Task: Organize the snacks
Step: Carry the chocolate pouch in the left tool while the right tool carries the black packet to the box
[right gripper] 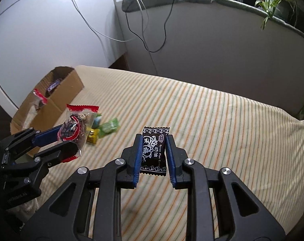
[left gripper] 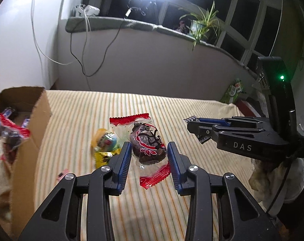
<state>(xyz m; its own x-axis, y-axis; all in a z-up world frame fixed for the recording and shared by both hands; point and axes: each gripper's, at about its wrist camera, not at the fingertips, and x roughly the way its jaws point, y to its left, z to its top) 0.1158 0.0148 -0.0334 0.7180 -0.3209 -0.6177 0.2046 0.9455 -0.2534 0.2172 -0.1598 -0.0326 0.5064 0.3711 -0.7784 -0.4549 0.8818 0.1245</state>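
Note:
My left gripper [left gripper: 148, 146] is shut on a clear packet with red ends [left gripper: 147, 140] that holds a dark snack, lifted above the striped bedcover [left gripper: 152, 210]. My right gripper [right gripper: 154, 138] is shut on a black candy packet [right gripper: 154, 154], also held off the cover. In the left wrist view the right gripper [left gripper: 189, 123] hangs to the right with the black packet's edge [left gripper: 203, 139] showing. An open cardboard box [left gripper: 31, 120] with several snacks inside stands at the left. A small pile of yellow and green sweets [left gripper: 104, 146] lies beside the left gripper.
The box [right gripper: 57, 92] sits at the bed's left edge, by a white wall. A small pink wrapper [left gripper: 62, 174] lies near the box. Cables [right gripper: 143, 40] hang from the windowsill, which bears a plant [left gripper: 204, 24]. A green bag [left gripper: 234, 90] leans at the far right. A gloved hand [left gripper: 272, 180] holds the right gripper.

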